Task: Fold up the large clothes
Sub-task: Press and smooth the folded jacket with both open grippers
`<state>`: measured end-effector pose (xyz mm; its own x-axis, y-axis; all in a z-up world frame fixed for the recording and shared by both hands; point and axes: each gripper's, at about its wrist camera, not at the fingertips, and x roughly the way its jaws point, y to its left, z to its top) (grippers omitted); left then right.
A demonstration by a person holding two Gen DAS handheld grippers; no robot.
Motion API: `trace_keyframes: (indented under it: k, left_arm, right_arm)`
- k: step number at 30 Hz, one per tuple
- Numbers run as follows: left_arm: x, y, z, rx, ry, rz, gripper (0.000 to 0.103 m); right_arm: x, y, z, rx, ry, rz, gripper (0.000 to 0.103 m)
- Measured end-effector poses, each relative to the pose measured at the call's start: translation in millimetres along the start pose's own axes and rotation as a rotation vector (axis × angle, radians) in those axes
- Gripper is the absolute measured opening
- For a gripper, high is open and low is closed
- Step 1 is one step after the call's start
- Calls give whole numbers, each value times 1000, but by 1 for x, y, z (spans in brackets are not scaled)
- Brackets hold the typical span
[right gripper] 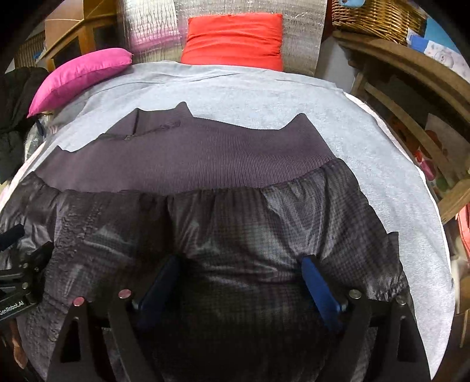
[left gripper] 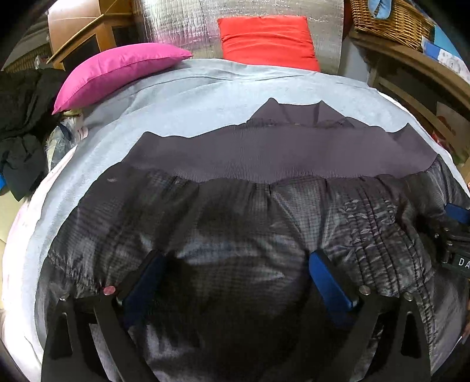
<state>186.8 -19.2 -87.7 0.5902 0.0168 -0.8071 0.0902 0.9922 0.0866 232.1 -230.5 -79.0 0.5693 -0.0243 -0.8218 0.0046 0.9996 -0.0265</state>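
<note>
The dark checked jacket (left gripper: 235, 223) lay spread flat on the light grey cover (left gripper: 182, 97) of the bed, and its ribbed purple hem band (left gripper: 264, 158) was on the far side, toward the pillows. The long axis of the garment ran from side to side across both views, so the two grippers stood side by side over the near part of it, both tilted down toward the cloth. The left gripper (left gripper: 238, 273) was above the left half and the right gripper (right gripper: 238, 274) above the right half; each hand seemed about equally near to the jacket. In the left wrist view the other gripper's body showed at the right edge, so the two tools were close together.

Both grippers were wide open. Their blue pads (left gripper: 329, 279) stood apart with only jacket fabric visible between and beneath them, and no fold of cloth was pinched. Whether the fingertips already touched the surface could not be told for sure.

Judging from this, the next move probably needed each gripper to find an edge, since the near hem was under or behind them and not visible.

Further out, a pink pillow (left gripper: 117, 70) and a red pillow (left gripper: 267, 41) rested at the head of the bed, and a wicker basket (left gripper: 387, 20) stood on a wooden shelf at the right.
</note>
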Motion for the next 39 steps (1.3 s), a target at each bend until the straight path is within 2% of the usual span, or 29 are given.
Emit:
trace_keyframes:
  k: [5, 9, 13, 15, 17, 19, 23, 26, 30, 32, 33, 35, 37, 39]
  left_arm:
    - [-13, 2, 0, -11, 8, 5, 99]
    - [-42, 6, -7, -2, -56, 16, 99]
    - [-66, 12, -21, -10, -100, 13, 99]
    - [-71, 12, -30, -15, -102, 21, 99]
    - [-68, 11, -40, -31, -82, 10, 99]
    - [-60, 12, -51, -40, -54, 8, 99]
    - [-49, 11, -60, -17, -51, 17, 99]
    - [-62, 16, -59, -31, -57, 15, 99]
    - [-87, 29, -70, -9, -139, 54, 99]
    - [-85, 38, -77, -17, -125, 60, 99]
    - [-79, 41, -81, -23, -100, 57, 99]
    - [-68, 45, -85, -40, -69, 42, 99]
    - [-72, 46, -85, -52, -74, 44, 99]
    - [-81, 48, -81, -46, -97, 46, 99]
  right_arm:
    - [-13, 1, 1, 34, -1, 4, 89]
    - [-62, 9, -12, 44, -129, 52, 89]
    - [-89, 32, -38, -3, -183, 84, 89]
    - [-87, 41, -54, -34, -189, 67, 89]
    - [-72, 50, -73, -56, -147, 49, 89]
    - [-61, 51, -84, -73, -153, 25, 90]
    - [-53, 55, -85, -98, -157, -15, 92]
    - [-63, 54, -86, -81, -150, -13, 92]
    - [-91, 36, -93, -44, -225, -14, 92]
    - [-89, 27, -100, -42, -213, -41, 92]
    - [-82, 22, -103, -42, -180, -44, 92]
    - [-71, 16, -110, -53, -170, -26, 92]
    - [-73, 21, -108, -70, -173, -47, 92]
    - [-81, 17, -105, -39, -184, -15, 92]
